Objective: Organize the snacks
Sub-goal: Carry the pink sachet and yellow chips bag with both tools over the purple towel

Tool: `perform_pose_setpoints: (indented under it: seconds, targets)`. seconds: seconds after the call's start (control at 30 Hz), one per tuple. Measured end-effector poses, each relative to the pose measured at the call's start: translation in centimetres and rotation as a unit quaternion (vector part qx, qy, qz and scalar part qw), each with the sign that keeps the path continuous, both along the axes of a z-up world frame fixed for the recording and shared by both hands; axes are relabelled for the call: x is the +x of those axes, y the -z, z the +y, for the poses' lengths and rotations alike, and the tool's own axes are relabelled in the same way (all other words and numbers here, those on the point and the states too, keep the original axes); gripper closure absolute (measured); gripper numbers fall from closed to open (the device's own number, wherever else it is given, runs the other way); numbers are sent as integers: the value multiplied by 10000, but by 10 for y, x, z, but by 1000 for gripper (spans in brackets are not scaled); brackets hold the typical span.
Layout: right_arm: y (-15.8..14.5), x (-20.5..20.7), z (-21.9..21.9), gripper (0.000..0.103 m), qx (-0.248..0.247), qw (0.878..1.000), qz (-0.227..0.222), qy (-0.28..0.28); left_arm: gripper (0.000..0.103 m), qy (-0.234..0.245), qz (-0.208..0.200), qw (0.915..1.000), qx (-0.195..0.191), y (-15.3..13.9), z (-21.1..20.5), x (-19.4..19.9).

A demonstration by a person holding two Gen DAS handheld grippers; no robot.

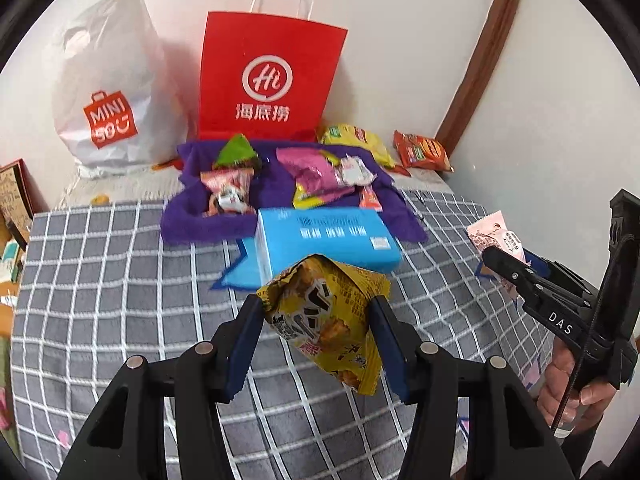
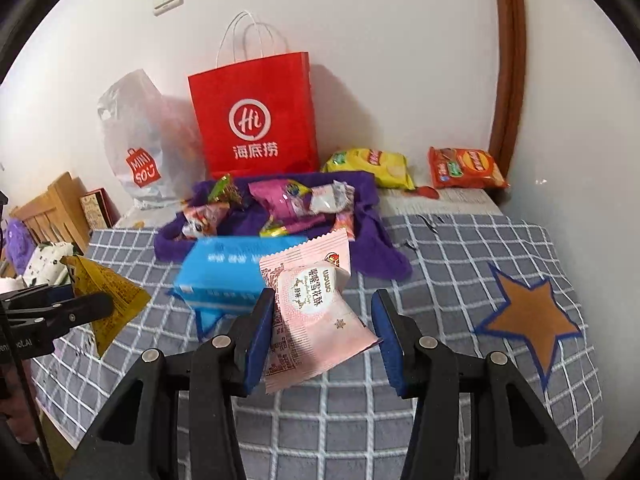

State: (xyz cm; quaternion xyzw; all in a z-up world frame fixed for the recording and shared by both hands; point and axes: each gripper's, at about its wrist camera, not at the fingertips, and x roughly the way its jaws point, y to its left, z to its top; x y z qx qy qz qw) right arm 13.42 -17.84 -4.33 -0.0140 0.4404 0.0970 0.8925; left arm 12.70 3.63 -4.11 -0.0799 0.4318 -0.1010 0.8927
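Note:
My left gripper [image 1: 318, 334] is shut on a yellow snack packet [image 1: 326, 316] and holds it above the checked cloth; the packet also shows in the right wrist view [image 2: 106, 296]. My right gripper [image 2: 322, 332] is shut on a pink snack packet [image 2: 316, 312], also lifted; it shows at the right of the left wrist view [image 1: 496, 238]. Ahead lies a purple cloth [image 1: 192, 220] with several snack packets on it, behind a blue tissue box [image 1: 324, 240].
A red paper bag [image 1: 268, 76] and a white plastic bag [image 1: 104, 88] stand against the wall. A yellow chip bag [image 2: 372, 166] and a red chip bag [image 2: 464, 168] lie at the back right. An orange star [image 2: 528, 316] is on the grey checked cloth [image 1: 100, 280].

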Motion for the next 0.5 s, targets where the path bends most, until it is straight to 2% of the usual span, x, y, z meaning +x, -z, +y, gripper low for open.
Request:
perform_pose_setpoints:
  seconds: [0.5]
  targets:
    - [-15,80,32,55,127,9998,-26,-149,50,-85,-99,9999,-52,-29,19,69]
